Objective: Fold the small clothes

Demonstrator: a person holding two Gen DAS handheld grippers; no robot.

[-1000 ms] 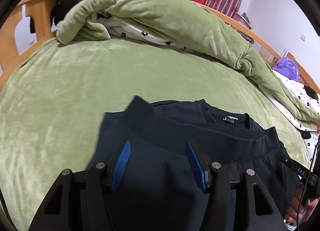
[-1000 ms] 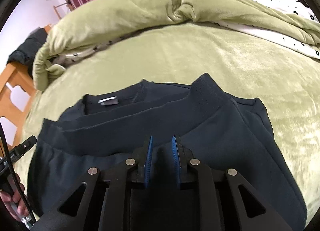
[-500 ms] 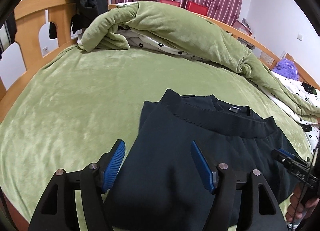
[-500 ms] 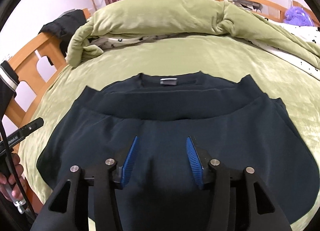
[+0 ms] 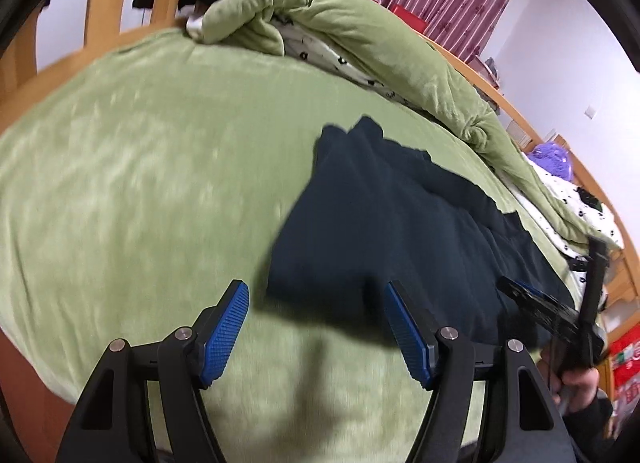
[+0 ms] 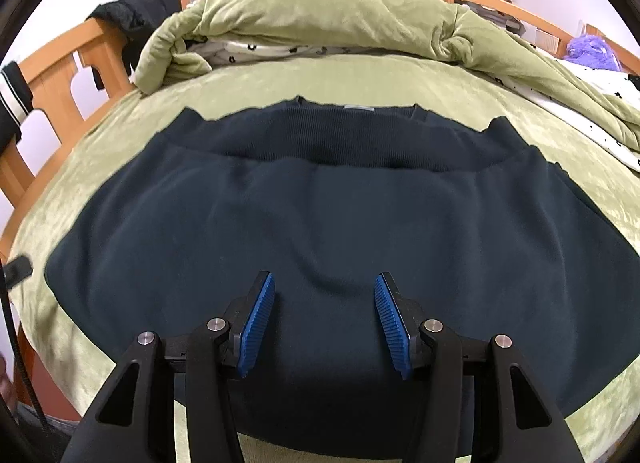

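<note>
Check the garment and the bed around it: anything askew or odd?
Nothing damaged or spilled. The dark garment lies folded flat on the green bed cover, ribbed hem slightly uneven, collar peeking out beyond it. Both tools, left and right, are open and empty. The left view is motion-blurred.

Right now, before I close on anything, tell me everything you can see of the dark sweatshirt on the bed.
The dark navy sweatshirt lies folded flat on the green bed cover. Its fabric looks thick and soft. The wide ribbed hem band lies across the far side, with the collar and a small pale neck label just beyond it. The surface is smooth apart from shallow wrinkles. Both the right gripper and the left gripper are open and hold nothing.
</note>
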